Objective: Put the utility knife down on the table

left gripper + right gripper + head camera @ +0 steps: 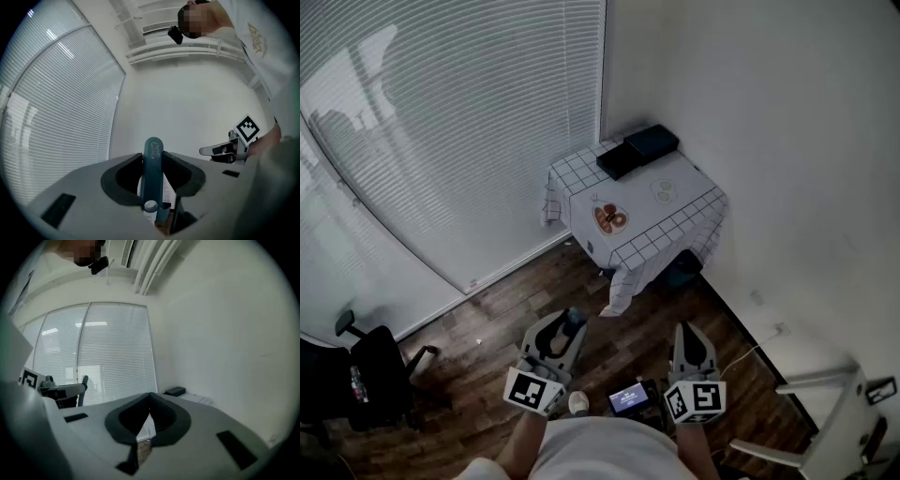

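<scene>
Standing upright between the pads of the left tongs [152,157], the teal utility knife [153,180] is pinched on both flanks, its rounded end poking above the jaws. The right tongs [150,395] are seen with their tips drawn together and nothing between them.

The counter [694,202], draped in a checked cloth, is set in the corner of the room, well apart from both tongs, with wooden floor [502,314] between. The knife is therefore judged not yet ready to be put down.

A slip is the main risk. The knife is held only at the jaw tips, so it could be swung or loosened on the way. If it were let go early, it would be dropped on the floor. The hanging cloth could also be snagged and dragged.

On the counter, a plate [610,219] is seen with something brown on it. Two dark flat cases [637,150] are closed and their contents hidden. A pale round item [664,190] cannot be identified.
</scene>
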